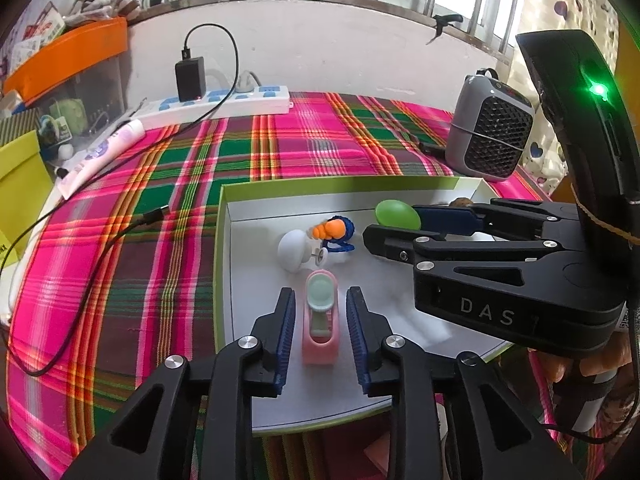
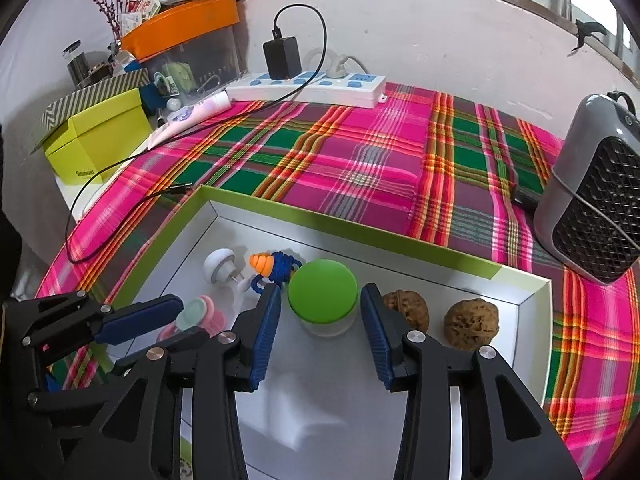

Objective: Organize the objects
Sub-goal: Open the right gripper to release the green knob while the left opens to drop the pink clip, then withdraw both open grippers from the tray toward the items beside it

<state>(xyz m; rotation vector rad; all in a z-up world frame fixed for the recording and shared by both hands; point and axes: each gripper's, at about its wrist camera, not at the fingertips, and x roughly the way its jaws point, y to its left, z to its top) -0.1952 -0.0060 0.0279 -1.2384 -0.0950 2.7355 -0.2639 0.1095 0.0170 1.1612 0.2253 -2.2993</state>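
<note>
A white tray with a green rim point(image 1: 224, 216) point(image 2: 400, 236) lies on the plaid cloth. In it are a pink toy toilet point(image 1: 320, 320) point(image 2: 200, 314), a white knob point(image 1: 294, 250) point(image 2: 218, 266), an orange-and-blue trinket point(image 1: 334, 230) point(image 2: 272, 266), a green-lidded jar point(image 1: 396, 213) point(image 2: 323, 294) and two walnuts point(image 2: 408, 310). My left gripper point(image 1: 320, 300) is open, its pads either side of the pink toilet with gaps. My right gripper point(image 2: 320, 300) is open around the green jar, not touching; it also shows in the left wrist view point(image 1: 394, 226).
A grey heater point(image 1: 488, 132) point(image 2: 596, 200) stands at the right. A white power strip point(image 1: 224, 102) point(image 2: 312, 86) with a black charger and a cable point(image 1: 80, 264) lies at the back. A yellow-green box point(image 2: 96, 136) and an orange-lidded bin point(image 2: 180, 28) are at the left.
</note>
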